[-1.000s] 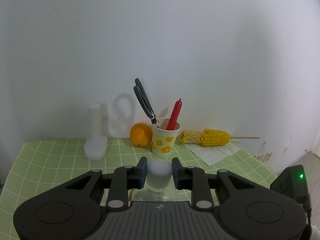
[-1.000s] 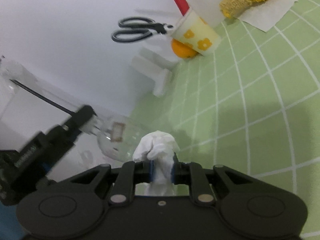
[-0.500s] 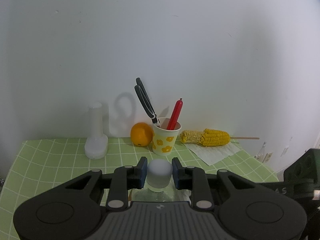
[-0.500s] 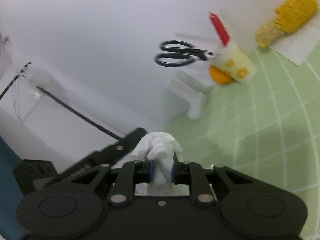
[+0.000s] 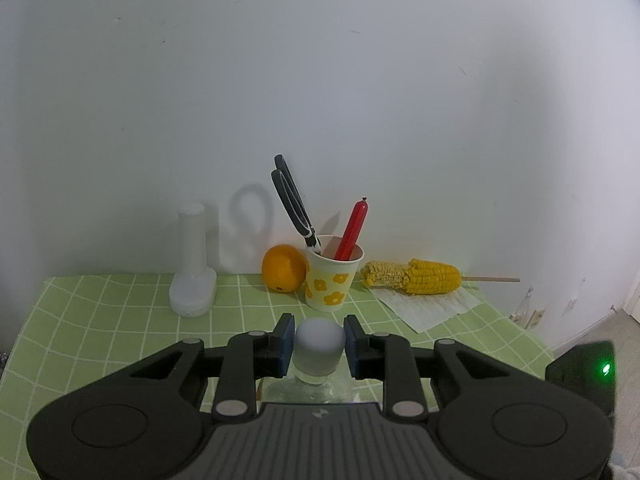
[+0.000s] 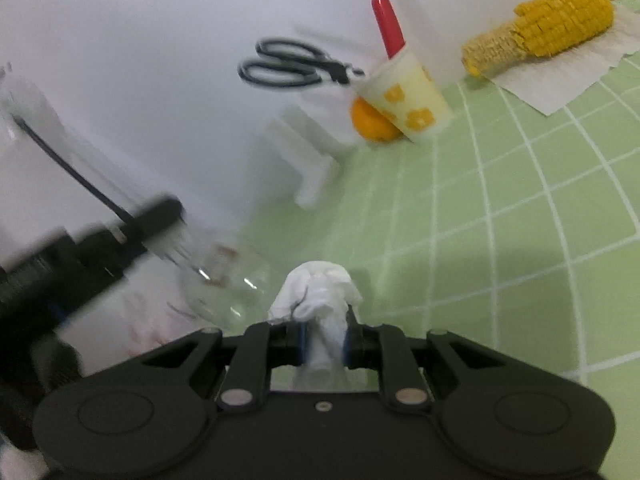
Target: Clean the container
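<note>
Since half a second ago our right gripper (image 6: 323, 344), pinching the tissue wad (image 6: 318, 294), swung back toward the glass bottle (image 6: 224, 284). We see the bottle at ten o'clock from these jaws, its long axis toward nine. Our left gripper (image 5: 319, 346) grips its white cap (image 5: 319, 346).

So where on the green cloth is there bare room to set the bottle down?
Bare checked cloth spreads in front of the white container, and more lies right of the flowered cup, below the napkin. The back edge is crowded: container, orange, cup, corn.
</note>
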{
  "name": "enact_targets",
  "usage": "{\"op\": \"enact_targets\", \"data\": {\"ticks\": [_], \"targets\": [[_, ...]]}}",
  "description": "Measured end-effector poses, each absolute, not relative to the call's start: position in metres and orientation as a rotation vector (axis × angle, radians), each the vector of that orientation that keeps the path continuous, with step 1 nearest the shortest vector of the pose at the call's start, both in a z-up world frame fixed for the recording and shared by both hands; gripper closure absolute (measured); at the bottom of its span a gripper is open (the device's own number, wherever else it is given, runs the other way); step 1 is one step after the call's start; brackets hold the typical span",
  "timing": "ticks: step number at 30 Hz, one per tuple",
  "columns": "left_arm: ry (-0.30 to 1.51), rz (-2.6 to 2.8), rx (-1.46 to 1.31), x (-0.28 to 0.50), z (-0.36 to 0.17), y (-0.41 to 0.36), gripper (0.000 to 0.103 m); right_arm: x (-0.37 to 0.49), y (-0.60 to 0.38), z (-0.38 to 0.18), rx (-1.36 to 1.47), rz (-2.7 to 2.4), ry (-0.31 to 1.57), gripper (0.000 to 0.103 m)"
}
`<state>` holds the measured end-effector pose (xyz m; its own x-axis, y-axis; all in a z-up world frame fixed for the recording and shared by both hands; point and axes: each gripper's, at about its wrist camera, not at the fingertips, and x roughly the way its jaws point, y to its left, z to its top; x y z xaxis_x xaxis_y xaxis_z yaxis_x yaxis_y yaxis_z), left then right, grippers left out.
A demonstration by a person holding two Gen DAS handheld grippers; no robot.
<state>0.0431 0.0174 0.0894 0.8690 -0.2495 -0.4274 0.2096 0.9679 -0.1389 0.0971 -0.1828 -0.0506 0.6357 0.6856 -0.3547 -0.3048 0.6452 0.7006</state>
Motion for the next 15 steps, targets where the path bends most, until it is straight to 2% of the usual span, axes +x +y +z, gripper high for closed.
{"op": "enact_targets", "data": {"ticks": [4,10,15], "targets": [[0.457,-0.245,-0.090,0.044,0.089,0.018,0.075,0.101,-0.184,-0.047,0.635,0.614,0.658,0.087],[0.456,-0.244,-0.096,0.044,0.089,0.020,0.075,0.122,-0.199,-0.023,0.836,0.757,0.545,0.087],[0.456,-0.240,-0.098,0.044,0.089,0.020,0.075,0.149,-0.184,-0.016,0.843,0.826,0.561,0.087]]}}
